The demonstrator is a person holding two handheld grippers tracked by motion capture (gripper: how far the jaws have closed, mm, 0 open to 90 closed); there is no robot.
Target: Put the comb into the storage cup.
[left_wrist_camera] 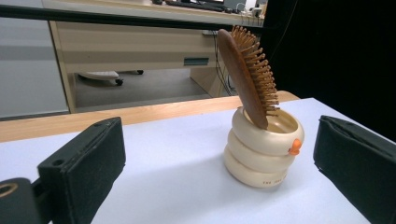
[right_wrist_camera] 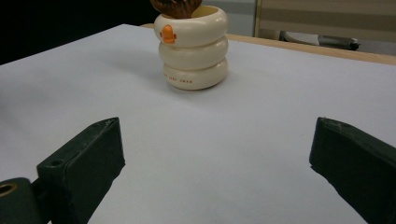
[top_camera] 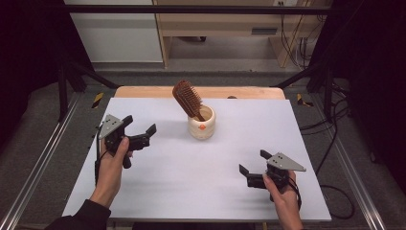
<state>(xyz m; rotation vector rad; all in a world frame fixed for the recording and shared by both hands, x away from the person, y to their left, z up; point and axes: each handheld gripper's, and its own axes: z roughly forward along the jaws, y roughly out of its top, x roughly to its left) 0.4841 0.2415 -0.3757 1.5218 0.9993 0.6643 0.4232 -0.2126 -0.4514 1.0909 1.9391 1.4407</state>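
- Count: 1 cream ribbed ceramic holder, 1 brown wooden paddle hairbrush, 2 handheld grippers.
- The holder stands toward the far middle of the white tabletop; the hairbrush sits handle-down in it, head tilted to the left, bristles facing right in the left gripper view.
- Left gripper: jaws spread wide, holding nothing, near the holder's left side.
- Right gripper: jaws spread wide, holding nothing, well apart from the holder at the near right.
- Nothing lies between either gripper and the holder.
- The holder is 3 stacked glossy rings with a small orange duck mark; pale wooden table edge behind.
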